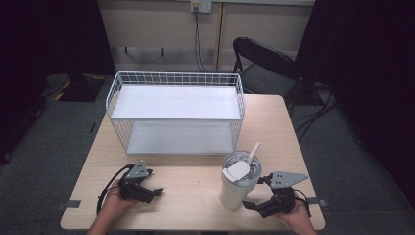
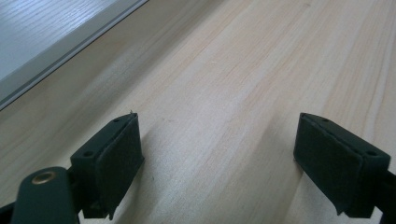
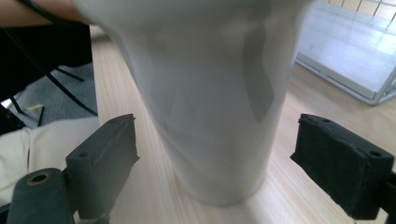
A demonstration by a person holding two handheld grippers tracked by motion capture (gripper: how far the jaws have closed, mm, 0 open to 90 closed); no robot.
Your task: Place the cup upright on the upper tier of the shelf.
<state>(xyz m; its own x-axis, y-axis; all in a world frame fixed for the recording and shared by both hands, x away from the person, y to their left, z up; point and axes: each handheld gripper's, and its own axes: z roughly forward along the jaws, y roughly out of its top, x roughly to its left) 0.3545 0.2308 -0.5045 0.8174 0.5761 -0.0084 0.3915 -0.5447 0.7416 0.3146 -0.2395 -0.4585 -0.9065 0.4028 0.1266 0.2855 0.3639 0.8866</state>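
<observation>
Right tongs gape wide around the cup, not touching; left tongs open, empty. We'd grip mid-body: smooth, slippery, top-heavy, likely light.

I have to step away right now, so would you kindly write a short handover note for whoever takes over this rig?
Right gripper: open, jaws either side of the white tumbler, not yet closed on it.
Left gripper: open, holding nothing, low over bare table near the front left.
The tumbler stands upright on the table, front right, lid and straw on. The white wire rack sits behind it, both shelves bare.
Done: right gripper lined up on the tumbler.
Left: close on it and lift; it probably goes onto the rack, but that is a guess.
</observation>
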